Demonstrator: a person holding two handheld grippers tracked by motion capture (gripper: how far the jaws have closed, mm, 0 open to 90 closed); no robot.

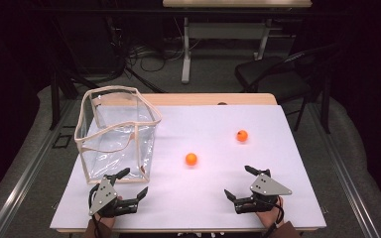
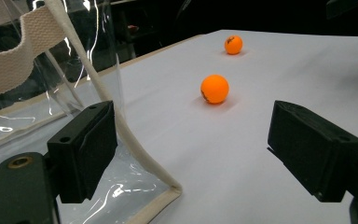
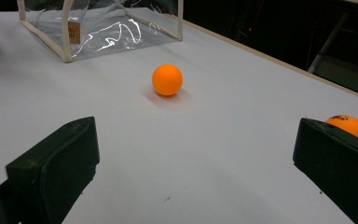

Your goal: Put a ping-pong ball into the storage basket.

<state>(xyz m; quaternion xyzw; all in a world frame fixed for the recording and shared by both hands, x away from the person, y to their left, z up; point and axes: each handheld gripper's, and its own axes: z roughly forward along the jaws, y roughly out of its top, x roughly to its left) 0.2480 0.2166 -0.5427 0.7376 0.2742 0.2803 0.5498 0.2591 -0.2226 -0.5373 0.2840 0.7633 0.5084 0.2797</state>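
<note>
Two orange balls lie on the white table top: one ball [image 1: 191, 159] [image 2: 214, 88] [image 3: 167, 80] near the middle, the other ball [image 1: 242, 135] [image 2: 233, 44] [image 3: 347, 125] farther right. A clear plastic bag [image 1: 117, 134] [image 2: 51, 84] [image 3: 102, 25] with beige trim stands open-topped at the left. My left gripper [image 1: 132, 184] [image 2: 191, 149] rests open near the front edge, just in front of the bag's near corner. My right gripper [image 1: 240, 182] [image 3: 191, 163] rests open at the front right, with nothing between its jaws.
The white table top [image 1: 203, 198] has free room between the two grippers. Beyond the far edge stand a black chair [image 1: 273, 69] and a white desk frame [image 1: 186, 44], with cables on the floor.
</note>
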